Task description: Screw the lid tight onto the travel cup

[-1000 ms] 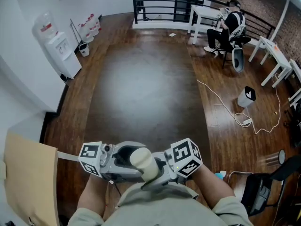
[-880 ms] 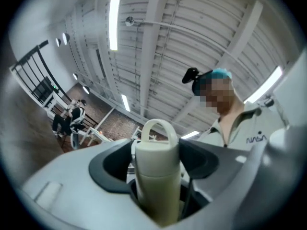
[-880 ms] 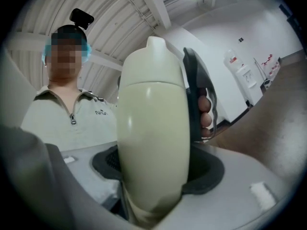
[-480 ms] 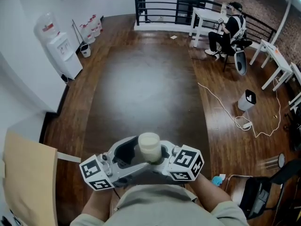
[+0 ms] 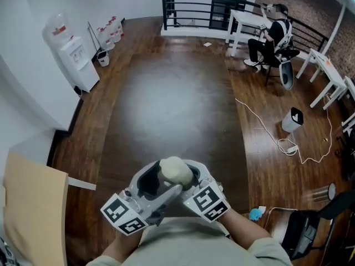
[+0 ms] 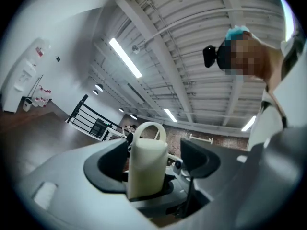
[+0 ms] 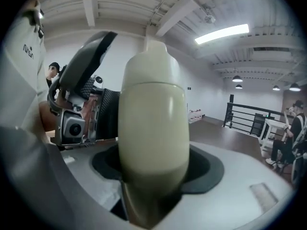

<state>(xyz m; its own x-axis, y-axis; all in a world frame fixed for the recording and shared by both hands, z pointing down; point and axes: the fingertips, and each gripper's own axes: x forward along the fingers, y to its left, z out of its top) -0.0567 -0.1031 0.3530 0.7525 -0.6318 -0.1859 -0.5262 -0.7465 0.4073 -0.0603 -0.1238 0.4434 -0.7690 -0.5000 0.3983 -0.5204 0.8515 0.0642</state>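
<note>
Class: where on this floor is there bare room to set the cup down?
Free: the wide middle of the wooden floor, between the water dispenser on the left, the railing at the far end and the cable on the right. Crowded: the right side, with white tables, a seated person and a bin.

An open loft-style office: water dispenser [image 5: 73,60], white desks [image 5: 247,18], black railing [image 5: 191,3], wood floor [image 5: 172,110]

head: steeply down | gripper views: close along jaws | shared: cup [image 5: 176,170]
</note>
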